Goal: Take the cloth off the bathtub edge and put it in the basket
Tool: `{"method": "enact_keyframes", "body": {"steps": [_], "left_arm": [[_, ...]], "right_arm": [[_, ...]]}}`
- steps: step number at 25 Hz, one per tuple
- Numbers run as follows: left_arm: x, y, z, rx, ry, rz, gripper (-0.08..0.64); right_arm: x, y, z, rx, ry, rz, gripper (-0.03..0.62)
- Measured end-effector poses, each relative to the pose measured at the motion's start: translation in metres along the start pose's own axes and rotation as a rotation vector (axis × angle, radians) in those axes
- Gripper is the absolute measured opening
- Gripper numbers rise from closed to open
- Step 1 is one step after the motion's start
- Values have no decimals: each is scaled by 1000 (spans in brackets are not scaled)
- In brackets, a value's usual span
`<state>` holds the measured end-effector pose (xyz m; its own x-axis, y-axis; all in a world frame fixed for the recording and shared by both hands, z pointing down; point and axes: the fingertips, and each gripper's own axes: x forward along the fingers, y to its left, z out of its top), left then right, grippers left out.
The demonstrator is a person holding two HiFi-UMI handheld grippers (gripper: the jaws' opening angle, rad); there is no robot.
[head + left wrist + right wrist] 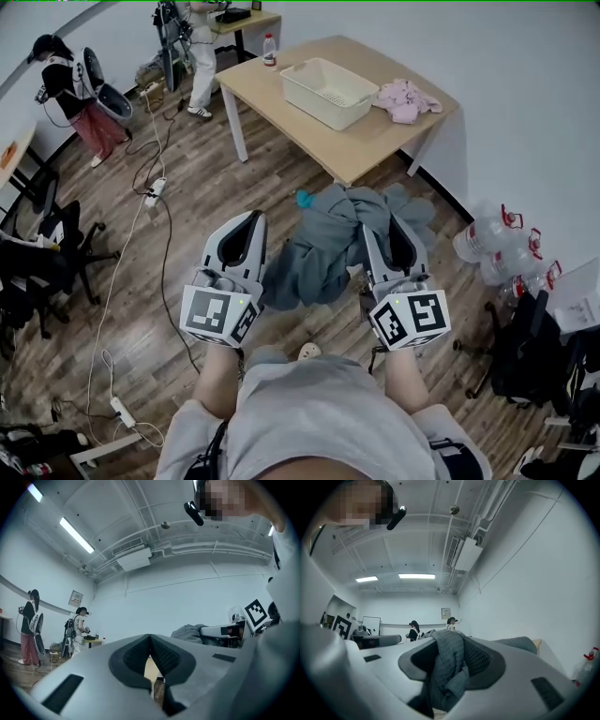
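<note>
A bulky grey cloth (323, 248) hangs in the air above the wooden floor, bunched between the pads of my right gripper (377, 225), which is shut on it. In the right gripper view the cloth (447, 667) fills the gap between the jaws of the right gripper (451, 645). My left gripper (251, 223) is level with it just to the cloth's left, apart from it; its pads meet with nothing between them (150, 641). The white plastic basket (317, 108) stands on a wooden table (309, 141) further ahead. No bathtub is in view.
A pink cloth (406, 98) lies on the table right of the basket, with a bottle (270, 49) at the table's far corner. Large water bottles (497, 244) stand by the right wall. Cables and a power strip (155, 192) run across the floor at left, near an office chair (47, 248).
</note>
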<state>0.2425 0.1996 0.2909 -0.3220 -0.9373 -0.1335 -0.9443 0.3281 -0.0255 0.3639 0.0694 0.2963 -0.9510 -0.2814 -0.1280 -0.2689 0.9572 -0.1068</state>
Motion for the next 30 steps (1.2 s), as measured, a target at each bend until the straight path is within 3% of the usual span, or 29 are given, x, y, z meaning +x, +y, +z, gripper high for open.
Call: {"method": "enact_keyframes", "body": {"steps": [15,30], "left_arm": [[68,10,-24,2,46,-86,14],[134,130,-25,-4,28,-175,14]], "right_arm": [[42,-38,-11,9,13,-54,160],[164,-13,-23,2,-2,-152,160]]}}
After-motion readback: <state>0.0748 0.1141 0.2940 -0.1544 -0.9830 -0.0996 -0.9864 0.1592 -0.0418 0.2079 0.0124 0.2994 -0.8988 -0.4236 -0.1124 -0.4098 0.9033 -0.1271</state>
